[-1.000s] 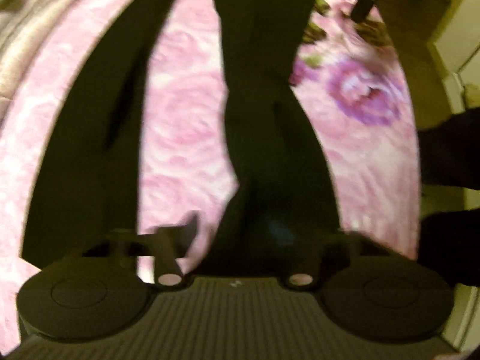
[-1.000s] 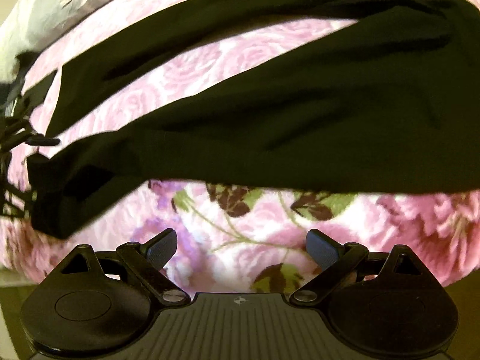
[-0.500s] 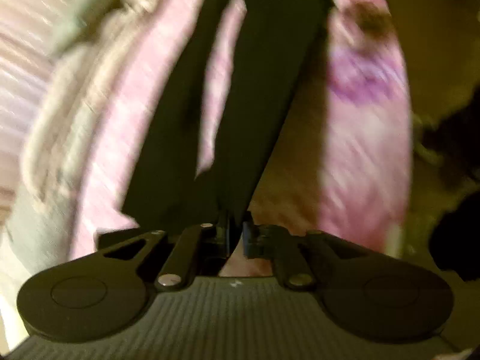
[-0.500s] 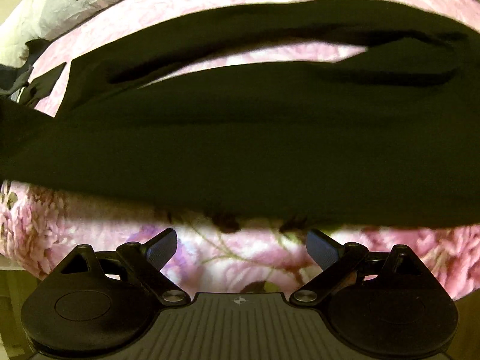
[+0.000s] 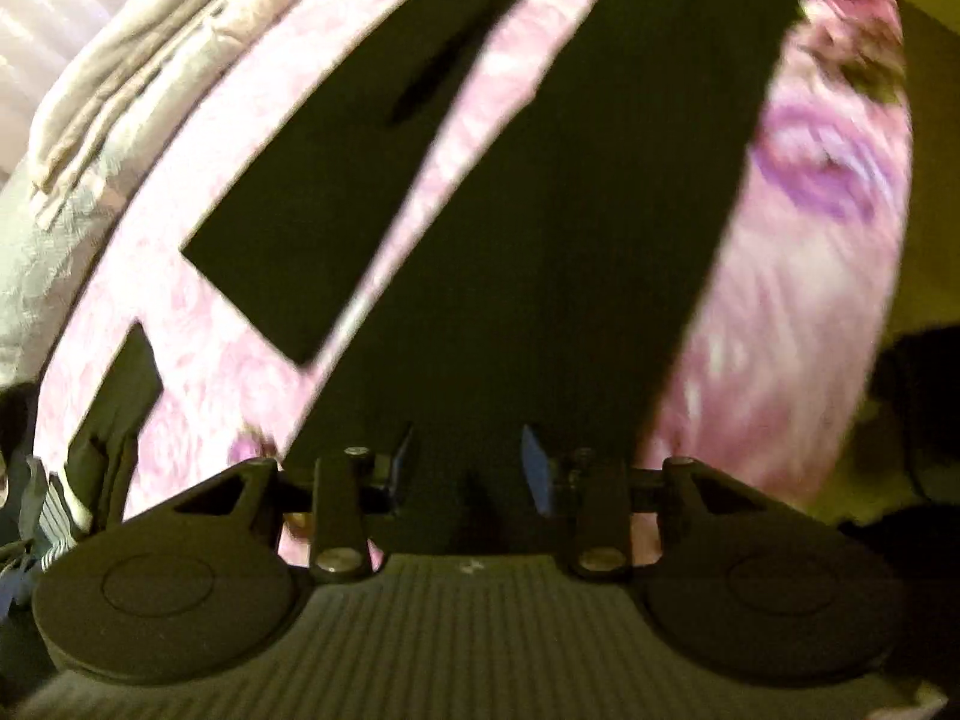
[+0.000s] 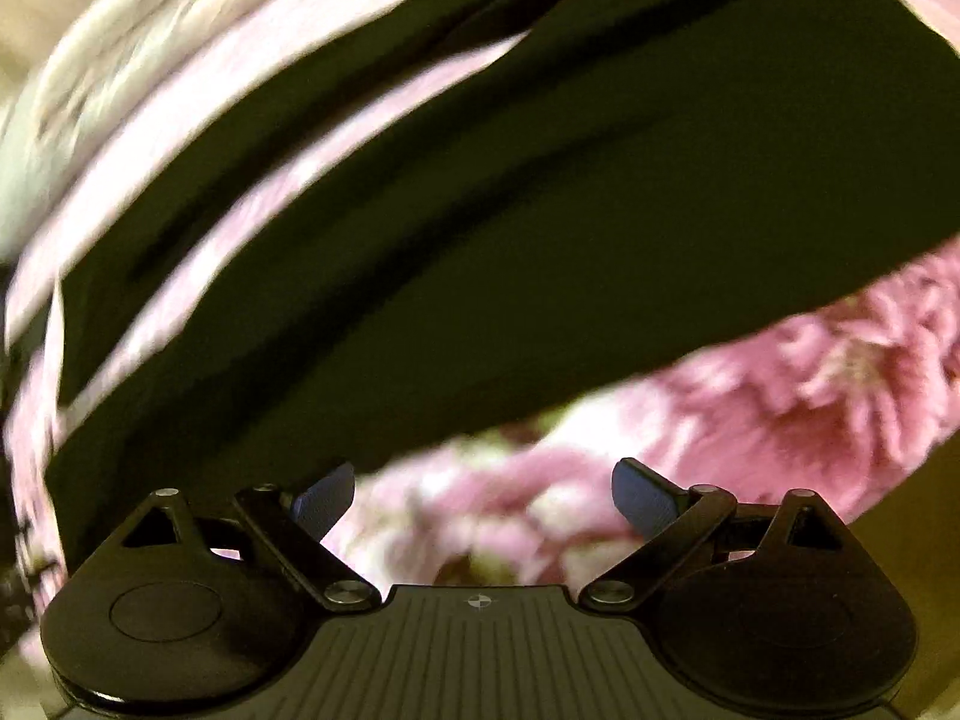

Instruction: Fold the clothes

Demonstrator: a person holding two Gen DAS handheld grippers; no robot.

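Black trousers [image 5: 570, 210] lie spread on a pink floral bedspread [image 5: 780, 330], with one leg [image 5: 336, 198] running off to the upper left. My left gripper [image 5: 468, 468] hangs over the near end of the wider black leg. Its jaws are opening, and the cloth lies under and between the fingers without the pads pressing on it. In the right wrist view the trousers [image 6: 540, 210] stretch across the picture as a broad dark band. My right gripper [image 6: 486, 498] stands open over the bedspread [image 6: 810, 372], just below the cloth's edge, with nothing between its fingers.
A pale grey-beige quilt [image 5: 120, 90] is bunched along the far left of the bed and also shows in the right wrist view [image 6: 90, 90]. A dark folded piece [image 5: 114, 420] lies near the left edge. Floor [image 5: 924, 150] runs past the bed's right side.
The left gripper was shut on the trouser leg half a second ago, and its jaws now stand apart with the leg lying flat. Both views have rolled, and the right gripper sits closer to the cloth's edge.
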